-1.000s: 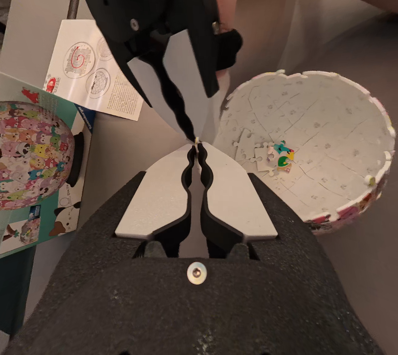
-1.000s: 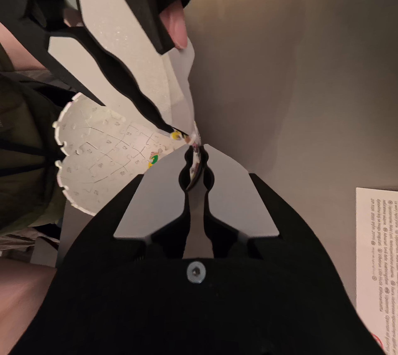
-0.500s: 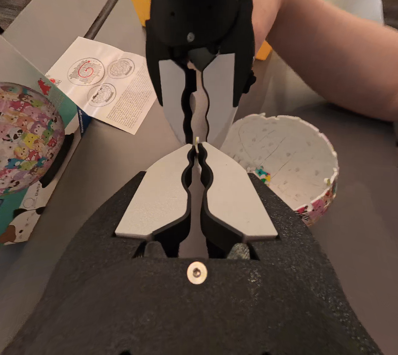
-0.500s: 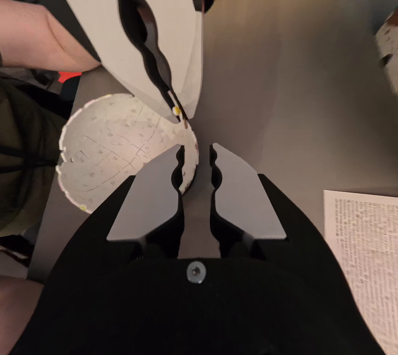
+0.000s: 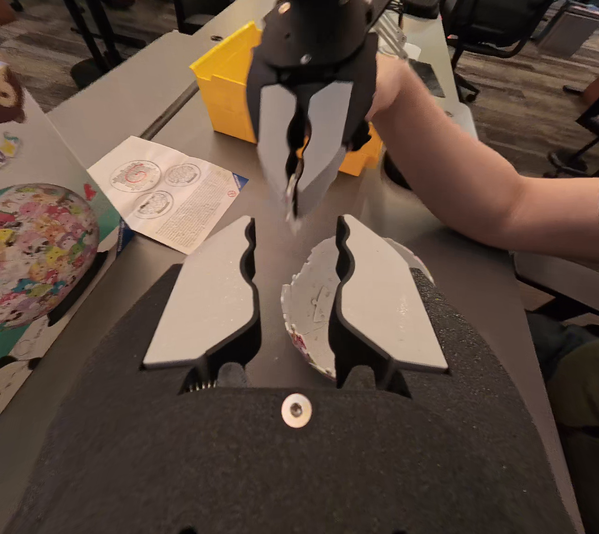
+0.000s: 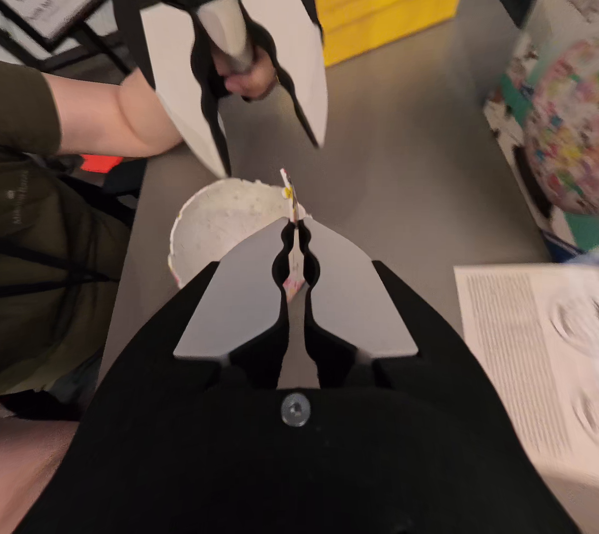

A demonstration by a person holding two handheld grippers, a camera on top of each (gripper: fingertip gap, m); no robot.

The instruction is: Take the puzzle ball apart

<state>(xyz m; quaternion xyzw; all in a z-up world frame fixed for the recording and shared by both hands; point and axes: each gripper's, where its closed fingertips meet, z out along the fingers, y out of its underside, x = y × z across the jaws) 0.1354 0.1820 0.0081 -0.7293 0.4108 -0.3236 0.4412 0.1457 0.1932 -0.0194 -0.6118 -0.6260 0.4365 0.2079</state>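
Note:
The puzzle ball is down to a white half shell (image 5: 311, 301) lying open side up on the grey table, with a loose piece inside it. It also shows in the right wrist view (image 6: 223, 227). My left gripper (image 5: 295, 219) is open and empty, above the shell's left rim. My right gripper (image 6: 295, 222) is shut on a small coloured puzzle piece (image 6: 289, 193), which sticks out past its tips above the shell's far rim. In the left wrist view the right gripper (image 5: 293, 217) faces me with the piece (image 5: 291, 191). In the right wrist view the left gripper (image 6: 272, 159) stands open opposite.
The puzzle's box (image 5: 42, 253) with a colourful ball picture lies at the left, also in the right wrist view (image 6: 557, 146). A printed instruction sheet (image 5: 168, 191) lies beside it. A yellow bin (image 5: 227, 91) stands at the back. A person's forearm (image 5: 470, 188) reaches in from the right. Both grippers' tips are close together, under 4 cm apart.
My left gripper, shut on the piece half a second ago, has opened. My right gripper, open then, has shut on the piece. Both grippers have drawn apart and risen from the shell.

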